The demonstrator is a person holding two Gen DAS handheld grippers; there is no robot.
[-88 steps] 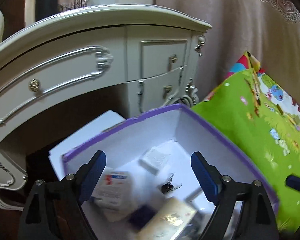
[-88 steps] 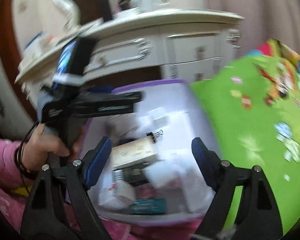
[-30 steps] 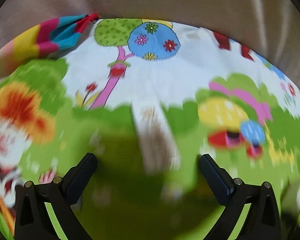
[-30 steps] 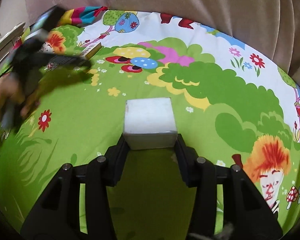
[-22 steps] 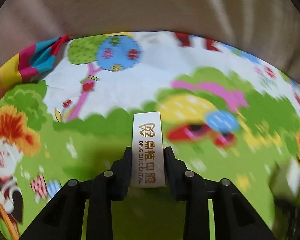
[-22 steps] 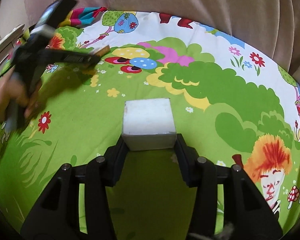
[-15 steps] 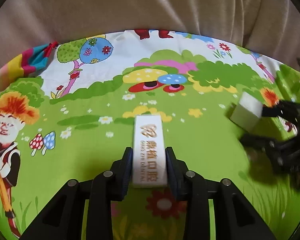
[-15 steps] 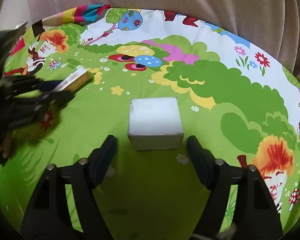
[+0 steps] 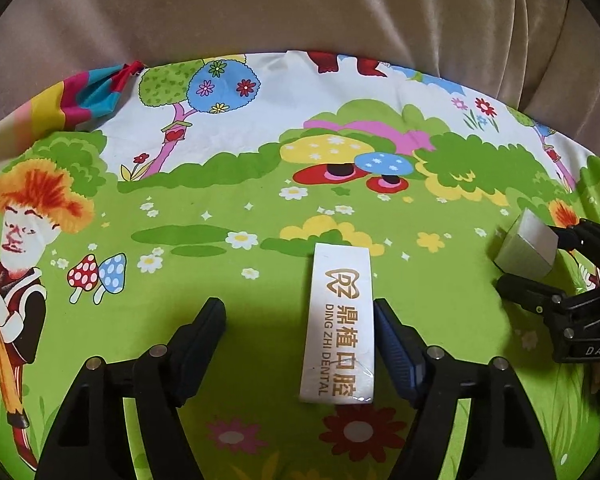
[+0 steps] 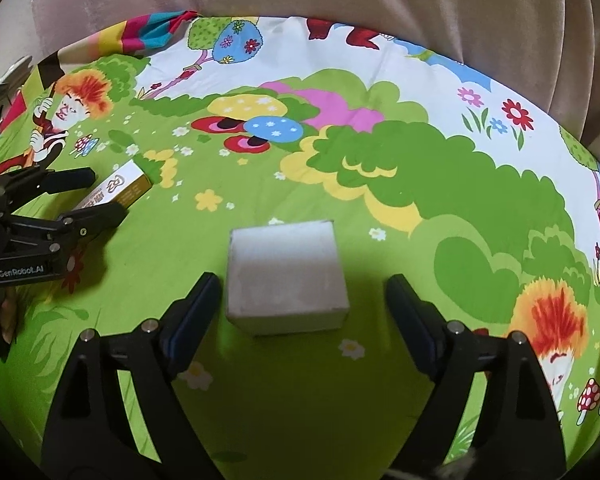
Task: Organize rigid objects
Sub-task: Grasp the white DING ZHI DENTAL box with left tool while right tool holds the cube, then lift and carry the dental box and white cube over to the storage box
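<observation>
A long white dental box with gold lettering lies on the green cartoon play mat. My left gripper is open around it, and the box rests against the right finger. It also shows in the right wrist view. A plain white cube box sits on the mat between the open fingers of my right gripper, touching neither. The cube also shows in the left wrist view, with my right gripper around it.
A beige curtain hangs behind the far edge of the mat. A striped fold of the mat lies at the back left. The left gripper's body sits at the left side of the right wrist view.
Both grippers have opened and let go of their boxes onto the mat. Earlier both were over a purple-rimmed storage box by the dresser, then swung across to the mat.
</observation>
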